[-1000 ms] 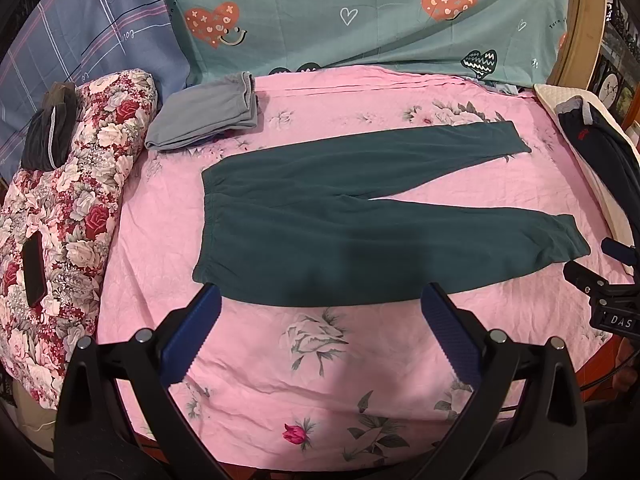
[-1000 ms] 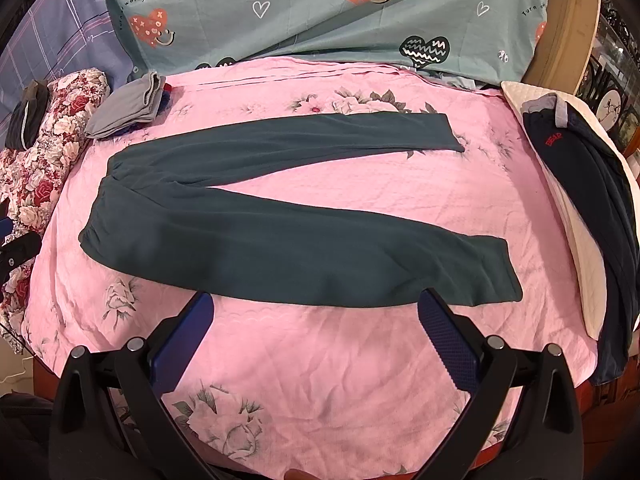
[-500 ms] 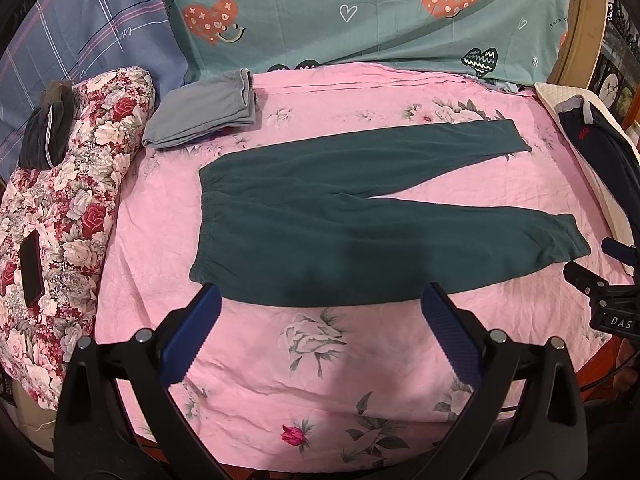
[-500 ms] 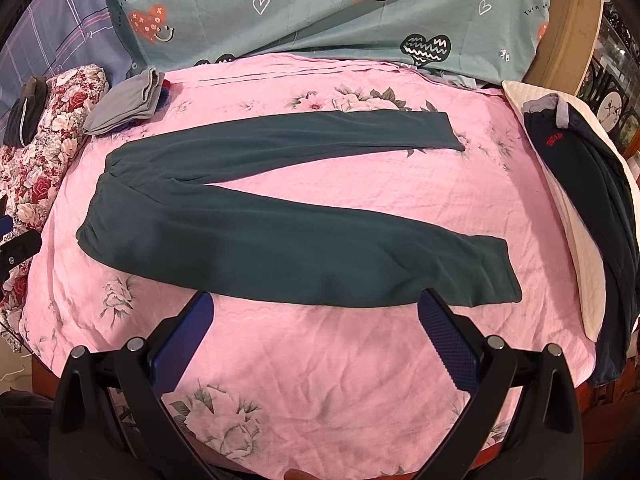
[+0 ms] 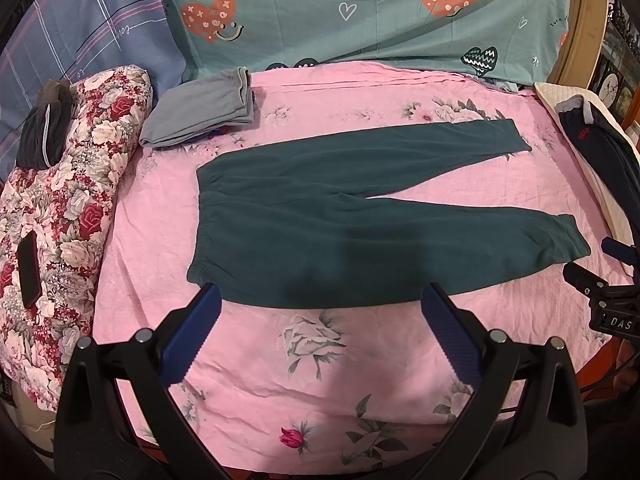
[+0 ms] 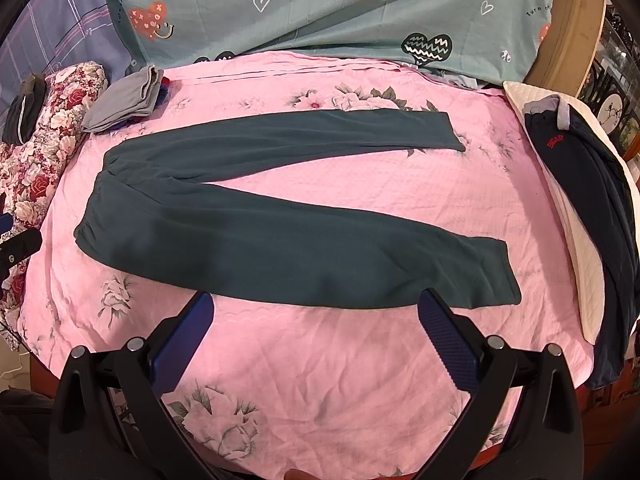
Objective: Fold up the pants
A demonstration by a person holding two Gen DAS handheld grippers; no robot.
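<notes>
Flat on the pink floral bedspread [image 5: 248, 392] lay the dark green pants [image 5: 320, 216], unfolded; the waistband sat to the left and the two legs ran out to the right, spread apart in a narrow V, the near leg ending close to the bed's right edge; the left gripper [image 5: 320, 312] hovered just short of the near hem of the pants with its blue-padded fingers [image 5: 192, 336] spread wide and holding nothing; the right gripper [image 6: 314, 312] hung likewise over the near leg's lower edge, released and empty. Beyond the waistband a folded grey garment [image 5: 200, 112] rested near a teal heart-print pillow [image 5: 360, 16]; a red floral quilt [image 5: 60, 200] bordered the left side; a navy garment [image 6: 588, 184] lay draped at the right.
</notes>
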